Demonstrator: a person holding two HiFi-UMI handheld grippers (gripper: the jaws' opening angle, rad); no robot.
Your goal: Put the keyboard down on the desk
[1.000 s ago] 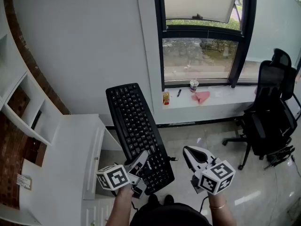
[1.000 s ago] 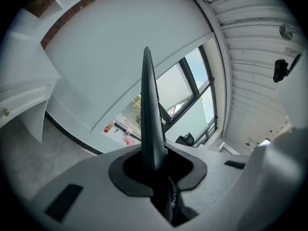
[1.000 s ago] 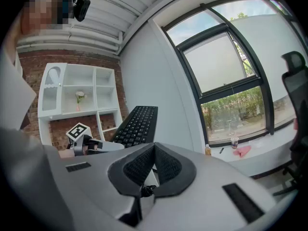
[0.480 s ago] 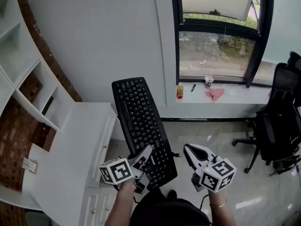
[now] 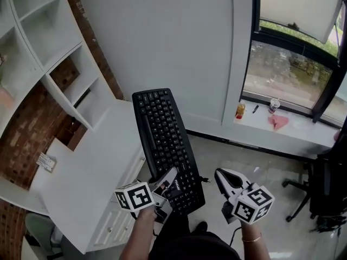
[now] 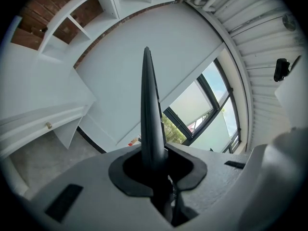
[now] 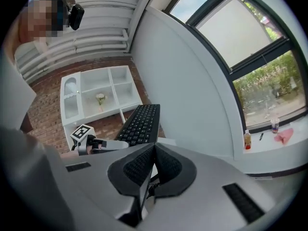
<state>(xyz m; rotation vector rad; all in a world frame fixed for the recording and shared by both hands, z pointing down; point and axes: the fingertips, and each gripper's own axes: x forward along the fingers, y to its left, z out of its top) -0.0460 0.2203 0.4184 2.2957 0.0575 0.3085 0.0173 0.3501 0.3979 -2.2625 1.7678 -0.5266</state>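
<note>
A black keyboard hangs in the air, its far end over the edge of the white desk. My left gripper is shut on its near end. In the left gripper view the keyboard shows edge-on as a thin dark blade rising from between the pads, where the left gripper clamps it. My right gripper floats to the right of the keyboard, shut with nothing in it. The right gripper view shows its jaws pressed together, the right gripper below the keyboard.
White shelves against a brick wall stand over the desk at the left. A window sill at the right carries a bottle, a cup and a pink cloth. A black office chair stands at the right edge, on a tiled floor.
The head view has swung left, bringing more of the desk and shelves into sight while the window slides right. The keyboard stays held in the left gripper, now closer to the desk.
</note>
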